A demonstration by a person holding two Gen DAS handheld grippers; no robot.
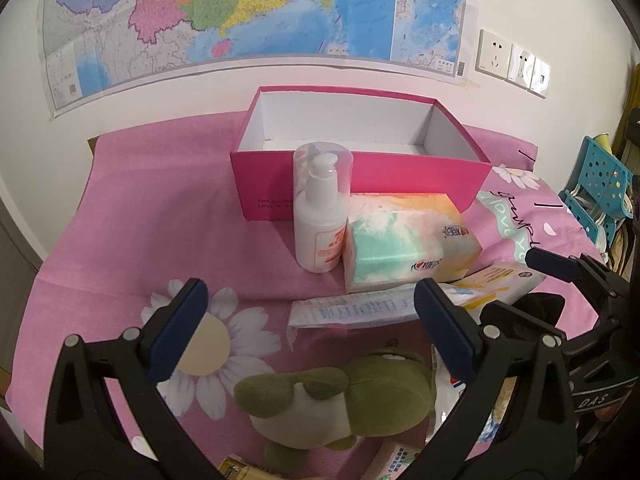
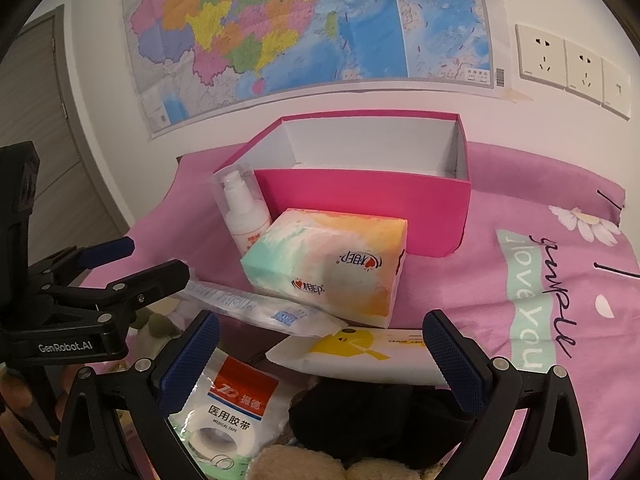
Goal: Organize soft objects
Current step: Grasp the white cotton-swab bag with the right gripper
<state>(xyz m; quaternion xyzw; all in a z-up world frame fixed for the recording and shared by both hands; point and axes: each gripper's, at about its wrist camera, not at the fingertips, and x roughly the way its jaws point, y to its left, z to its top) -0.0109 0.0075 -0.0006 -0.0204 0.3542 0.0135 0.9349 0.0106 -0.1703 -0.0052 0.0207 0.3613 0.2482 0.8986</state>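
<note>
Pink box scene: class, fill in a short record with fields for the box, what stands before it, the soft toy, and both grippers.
box: pink box, open, nothing seen inside
in front: pump bottle upright, tissue pack beside it
toy: green plush, below left gripper
left gripper: open, holding nothing
right gripper: open, holding nothing

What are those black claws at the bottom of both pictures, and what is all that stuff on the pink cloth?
They are two hand-held grippers; no robot arm. A camera on each looks out along its fingers. One picture comes from the left gripper, the other from the right gripper. Both are open and hold nothing. On the pink cloth stand an open pink box, a white pump bottle and a tissue pack. Nearer lie a green plush toy, a medical tape packet and flat paper packets.
</note>
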